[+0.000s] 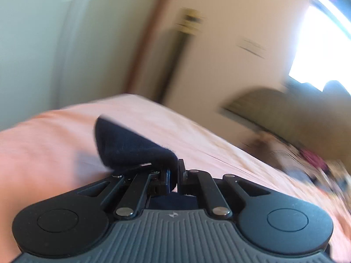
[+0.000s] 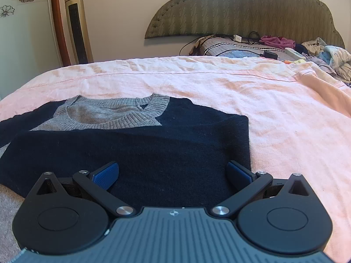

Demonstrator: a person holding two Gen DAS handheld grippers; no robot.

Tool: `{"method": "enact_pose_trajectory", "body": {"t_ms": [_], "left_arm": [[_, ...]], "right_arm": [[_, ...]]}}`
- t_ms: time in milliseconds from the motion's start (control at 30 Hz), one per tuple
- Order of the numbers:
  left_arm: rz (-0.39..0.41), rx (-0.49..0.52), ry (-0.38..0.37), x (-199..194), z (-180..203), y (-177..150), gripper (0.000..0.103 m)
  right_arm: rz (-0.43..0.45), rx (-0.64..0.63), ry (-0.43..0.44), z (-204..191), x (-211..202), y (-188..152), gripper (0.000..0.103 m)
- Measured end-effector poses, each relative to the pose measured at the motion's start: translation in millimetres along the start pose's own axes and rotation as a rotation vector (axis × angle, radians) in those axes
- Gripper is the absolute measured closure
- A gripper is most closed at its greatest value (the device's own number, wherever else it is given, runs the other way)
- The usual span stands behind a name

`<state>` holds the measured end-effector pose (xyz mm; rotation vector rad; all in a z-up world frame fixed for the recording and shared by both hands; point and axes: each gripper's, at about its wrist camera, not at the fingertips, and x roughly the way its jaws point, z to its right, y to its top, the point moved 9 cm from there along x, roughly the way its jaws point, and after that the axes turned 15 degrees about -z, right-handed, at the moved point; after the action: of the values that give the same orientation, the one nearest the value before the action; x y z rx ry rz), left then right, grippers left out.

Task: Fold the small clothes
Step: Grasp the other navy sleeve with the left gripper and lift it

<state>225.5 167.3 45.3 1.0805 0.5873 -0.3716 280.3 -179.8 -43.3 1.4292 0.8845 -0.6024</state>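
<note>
A small navy and grey knit sweater lies on the pink bedsheet, grey ribbed collar at the far side, a navy sleeve folded across its front. My right gripper is open and empty, its blue pads low over the sweater's near right part. My left gripper is shut on a navy sleeve end, lifted above the sheet; this view is motion-blurred.
An olive headboard stands at the back. A pile of clothes, cables and a charger lies at the bed's far right. A gold tower fan stands by the wall at left.
</note>
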Motion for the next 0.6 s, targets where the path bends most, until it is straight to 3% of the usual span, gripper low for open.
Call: {"method": "enact_pose_trajectory", "body": {"t_ms": [33, 133, 200, 267, 300, 367, 400, 433, 500, 567, 600], "left_arm": [[-0.049, 0.066, -0.062, 5.7, 35.5, -17.4, 0.098], [-0.309, 0.249, -0.281, 28.3, 125.3, -90.5, 0.096], [-0.402, 0.314, -0.301, 30.2, 149.4, -128.8, 0.093], [-0.409, 0.35, -0.298, 20.7, 151.9, -151.1, 0.09], [-0.402, 0.357, -0.296, 14.9, 148.1, -159.0, 0.081], [-0.369, 0.346, -0.293, 2.0, 139.0, -165.8, 0.047], [-0.332, 0.322, -0.293, -4.8, 129.8, -166.9, 0.018], [-0.283, 0.296, -0.295, -14.8, 120.5, -172.6, 0.005], [-0.229, 0.272, -0.276, -19.9, 101.4, -172.5, 0.004], [-0.282, 0.174, -0.26, -10.8, 84.4, -172.8, 0.004], [-0.264, 0.127, -0.288, -13.4, 78.2, -170.8, 0.004]], "right_arm": [[0.002, 0.004, 0.005, 0.4, -0.3, 0.2, 0.0], [0.014, 0.029, 0.036, 4.2, -1.9, 0.5, 0.0], [0.021, 0.044, 0.055, 5.7, -3.3, 0.9, 0.0], [0.025, 0.052, 0.066, 6.2, -3.9, 1.1, 0.0], [0.026, 0.054, 0.067, 6.4, -3.9, 0.9, 0.0], [0.027, 0.055, 0.069, 6.0, -3.6, 1.0, 0.0], [0.028, 0.057, 0.07, 6.5, -3.8, 0.7, 0.0], [0.028, 0.058, 0.072, 6.7, -4.0, 0.6, 0.0], [0.028, 0.058, 0.072, 6.8, -4.0, 0.8, 0.0], [0.019, 0.052, 0.071, 6.4, -5.1, 1.8, 0.0], [0.003, 0.059, 0.067, 6.2, -8.6, 3.9, 0.0]]}}
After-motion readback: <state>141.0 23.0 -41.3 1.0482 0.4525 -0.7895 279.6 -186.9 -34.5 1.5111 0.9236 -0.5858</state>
